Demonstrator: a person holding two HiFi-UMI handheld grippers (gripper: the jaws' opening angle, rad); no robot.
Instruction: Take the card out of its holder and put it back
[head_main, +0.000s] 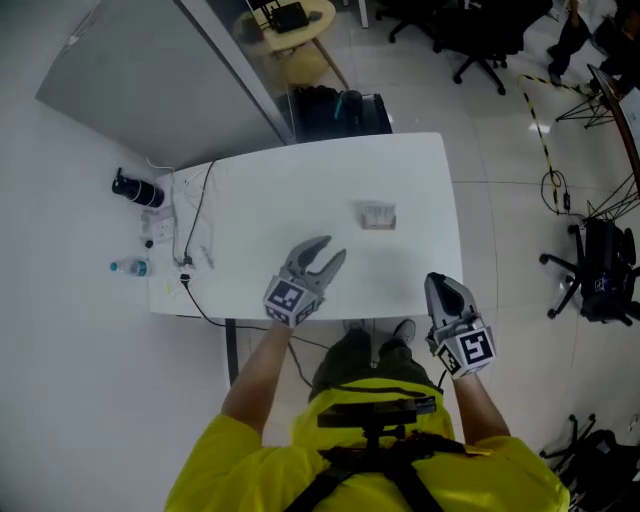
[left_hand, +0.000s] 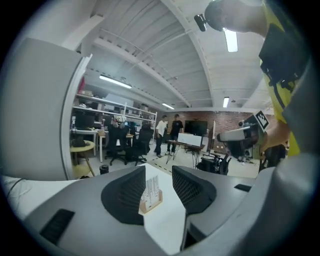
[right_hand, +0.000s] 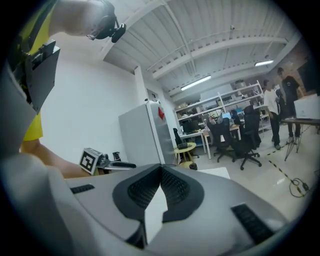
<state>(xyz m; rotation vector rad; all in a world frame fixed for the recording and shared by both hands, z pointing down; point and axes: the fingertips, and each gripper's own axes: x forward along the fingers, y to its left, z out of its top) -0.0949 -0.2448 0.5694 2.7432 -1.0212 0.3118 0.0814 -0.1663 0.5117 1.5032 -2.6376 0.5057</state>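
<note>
Left gripper view: my left tool (left_hand: 159, 176) stood with its jaws wide apart and nothing between the pads. Through the gap I saw the card (left_hand: 150, 188), upright in its holder (left_hand: 150, 204), well ahead on the counter (head_main: 300, 180).

Right gripper view: my right tool (right_hand: 161, 171) had its tips together and held nothing. It hung near the counter's near right corner.

Step, as I judged it: the approach, with the card not yet taken out. The next move called for one tool to steady the holder while the other pinched the card's top edge and lifted it straight up. The holder looked light and might slide or tip.

The counter was white, with a cable (head_main: 197, 215) trailing over its left side. A water bottle (head_main: 130, 267) lay on the floor to the left. Beyond stood a grey partition (head_main: 130, 50), a round yellow table (head_main: 290, 25) and office chairs (head_main: 480, 40). People (left_hand: 167, 131) stood far off.
</note>
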